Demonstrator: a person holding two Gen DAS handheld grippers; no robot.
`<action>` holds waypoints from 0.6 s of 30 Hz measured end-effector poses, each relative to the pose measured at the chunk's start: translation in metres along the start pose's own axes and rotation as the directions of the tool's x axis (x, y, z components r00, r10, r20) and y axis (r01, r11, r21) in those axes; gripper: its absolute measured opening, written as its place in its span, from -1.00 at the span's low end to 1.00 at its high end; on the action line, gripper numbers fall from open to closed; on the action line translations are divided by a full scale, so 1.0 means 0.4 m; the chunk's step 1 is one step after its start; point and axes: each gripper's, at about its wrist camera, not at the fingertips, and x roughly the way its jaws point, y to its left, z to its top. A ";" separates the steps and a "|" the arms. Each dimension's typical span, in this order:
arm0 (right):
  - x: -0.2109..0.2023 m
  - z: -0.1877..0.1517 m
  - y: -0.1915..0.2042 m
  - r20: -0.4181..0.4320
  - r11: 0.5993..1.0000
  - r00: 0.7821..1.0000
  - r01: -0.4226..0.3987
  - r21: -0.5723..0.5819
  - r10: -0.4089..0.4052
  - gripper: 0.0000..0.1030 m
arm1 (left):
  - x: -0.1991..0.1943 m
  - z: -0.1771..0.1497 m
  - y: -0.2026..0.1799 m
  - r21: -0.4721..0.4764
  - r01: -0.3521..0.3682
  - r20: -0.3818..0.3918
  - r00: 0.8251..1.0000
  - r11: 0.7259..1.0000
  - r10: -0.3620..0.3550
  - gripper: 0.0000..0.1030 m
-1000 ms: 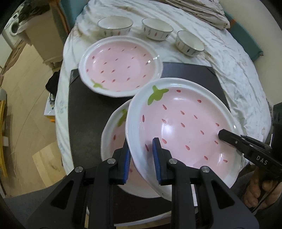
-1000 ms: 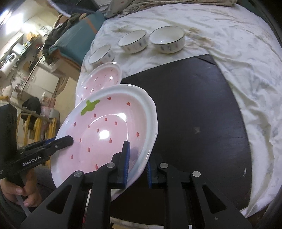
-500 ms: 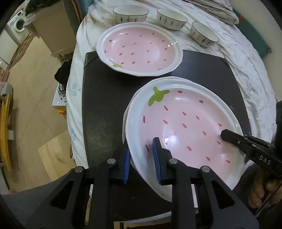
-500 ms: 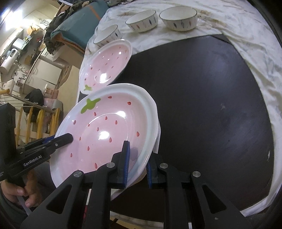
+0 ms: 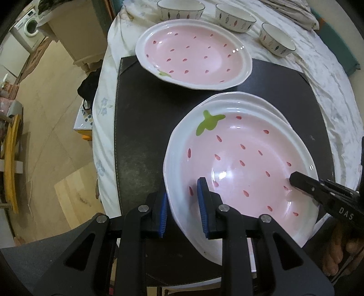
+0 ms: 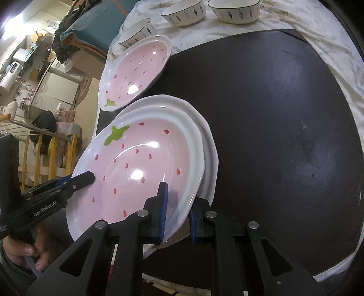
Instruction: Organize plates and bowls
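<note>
A pink strawberry plate (image 5: 241, 159) (image 6: 141, 168) lies on top of a second matching plate, whose white rim (image 5: 268, 107) (image 6: 204, 141) shows beyond it. My left gripper (image 5: 182, 205) is shut on the top plate's near-left rim. My right gripper (image 6: 176, 207) is shut on its opposite rim. A third strawberry plate (image 5: 195, 54) (image 6: 136, 72) lies farther back. Three small white bowls (image 5: 179, 9) (image 6: 184, 13) stand in a row behind it.
The plates lie on a dark mat (image 5: 141, 127) (image 6: 273, 113) over a white tablecloth (image 5: 318, 59). The table edge and wooden floor (image 5: 52, 127) are to the left. A chair rack and cabinets (image 6: 45, 91) stand beyond the table.
Both grippers have carried the top plate down and over the lower plate; it now sits stacked on it. The far plate and bowls have not moved.
</note>
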 end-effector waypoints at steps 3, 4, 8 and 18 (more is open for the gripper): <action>0.008 -0.002 0.000 -0.010 1.000 1.000 0.002 0.004 -0.002 -0.65 | 0.018 -0.001 -0.006 0.007 -0.024 -0.028 0.999 1.000 0.024 -0.60; 0.014 -0.003 -0.005 -0.019 1.000 1.000 0.002 0.014 -0.002 -0.65 | 0.024 -0.001 -0.011 0.014 -0.040 -0.034 0.999 0.999 0.041 -0.60; 0.028 -0.001 -0.014 -0.032 1.000 0.999 0.014 0.019 -0.013 -0.66 | 0.034 0.000 -0.035 0.068 -0.111 -0.020 0.993 0.991 0.113 -0.60; 0.021 0.002 -0.008 -0.030 0.999 0.999 0.039 -0.004 -0.040 -0.67 | 0.029 0.022 -0.011 0.017 -0.119 -0.004 0.993 0.993 0.119 -0.55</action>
